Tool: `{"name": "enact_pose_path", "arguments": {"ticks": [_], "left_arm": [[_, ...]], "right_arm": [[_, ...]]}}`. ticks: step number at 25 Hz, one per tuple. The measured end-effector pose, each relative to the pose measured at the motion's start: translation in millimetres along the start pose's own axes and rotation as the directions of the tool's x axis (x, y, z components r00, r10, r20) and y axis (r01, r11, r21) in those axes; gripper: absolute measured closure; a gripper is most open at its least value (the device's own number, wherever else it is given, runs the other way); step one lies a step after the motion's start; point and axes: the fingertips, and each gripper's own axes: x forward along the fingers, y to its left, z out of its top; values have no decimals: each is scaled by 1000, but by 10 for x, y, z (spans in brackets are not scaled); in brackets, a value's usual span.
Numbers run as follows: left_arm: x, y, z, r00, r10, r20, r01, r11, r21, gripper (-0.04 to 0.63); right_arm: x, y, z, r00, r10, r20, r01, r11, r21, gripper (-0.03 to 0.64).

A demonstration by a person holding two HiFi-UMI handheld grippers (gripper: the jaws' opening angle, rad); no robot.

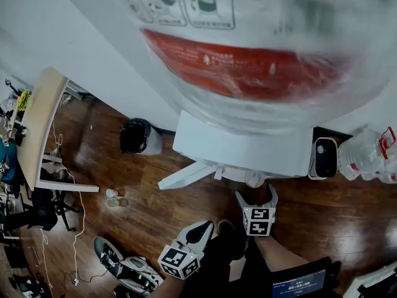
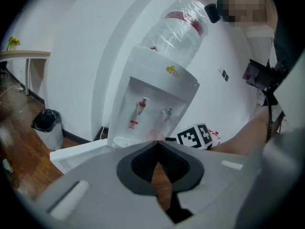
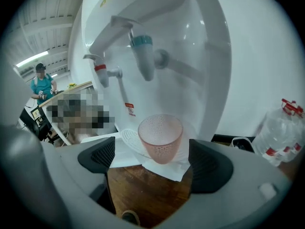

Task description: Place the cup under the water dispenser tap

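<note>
An empty cup (image 3: 160, 137) stands on the water dispenser (image 3: 200, 56) under its blue tap (image 3: 143, 56). The right gripper (image 3: 152, 159) is released, jaws wide around the cup without touching it. The left gripper (image 2: 157, 144) is clenched on nothing. A bin (image 2: 47, 128) stands beside the dispenser.

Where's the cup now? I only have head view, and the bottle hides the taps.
Observer: Right gripper view shows the pink cup upright at the base of the water dispenser, roughly below the blue tap.
Operator: Right gripper on it?
Observer: No. The right gripper has its jaws wide apart, pads clear of the cup on both sides.
Operator: Left gripper?
Observer: The left gripper has its jaws together with nothing between them, pointing toward the dispenser.
</note>
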Motion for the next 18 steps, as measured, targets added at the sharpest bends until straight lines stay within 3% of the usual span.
{"name": "enact_pose_path", "arguments": {"ticks": [7,13,18], "left_arm": [[-633,-334,562,998,-60,36,60,998,16,565],[-1085,-720,1213,990,-93,102,88,995,52,565],[-1432,-961,1751,966,-138,217,122,989,85,565]], "right_arm": [[-1084,650,606,998,70,-2,-70,997,-35,172],[-1988,975,1452,987,154,52,-150,985,-81,173],[-2666,1057,2226,969,173,179,-152,981,-124,282]]}}
